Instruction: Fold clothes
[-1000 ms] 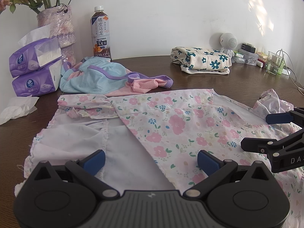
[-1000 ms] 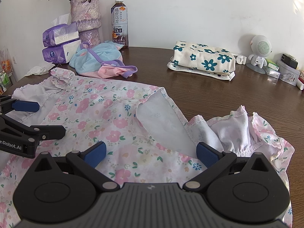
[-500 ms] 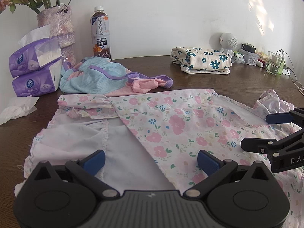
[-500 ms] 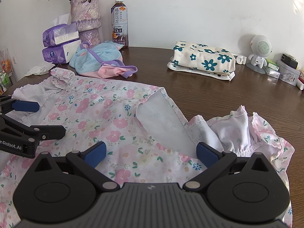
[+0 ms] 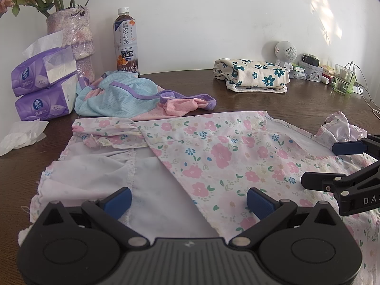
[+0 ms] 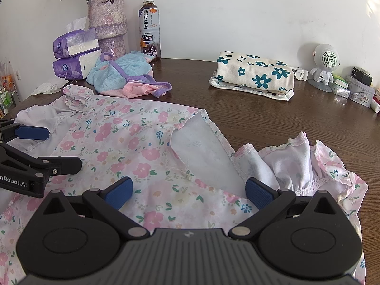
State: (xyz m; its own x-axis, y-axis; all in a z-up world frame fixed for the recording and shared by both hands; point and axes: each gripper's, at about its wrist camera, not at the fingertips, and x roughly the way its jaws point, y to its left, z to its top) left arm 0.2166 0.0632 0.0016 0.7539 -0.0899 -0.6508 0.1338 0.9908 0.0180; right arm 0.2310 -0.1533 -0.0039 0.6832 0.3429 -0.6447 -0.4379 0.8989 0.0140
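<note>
A pink flowered dress [image 5: 213, 156] lies spread on the brown table [image 6: 273, 118], partly folded. Beyond it sit a blue and pink garment [image 5: 123, 99], tissue packs [image 5: 42, 90], a vase [image 6: 108, 21], a tea bottle [image 5: 125, 45] and a folded cloth [image 6: 256, 76]. The left gripper [image 5: 187, 201] and right gripper [image 6: 187, 190] hover wide apart over the dress, holding nothing. Bare table lies to the right.

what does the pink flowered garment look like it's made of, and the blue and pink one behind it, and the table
Pink floral garment: likely thin woven cotton, matte; its paler inner side shows at the turned-back flaps. Blue and pink garment: probably synthetic mesh knit, dotted with tiny holes. Table: dark wood or wood-look veneer, visible grain, slight sheen.
</note>
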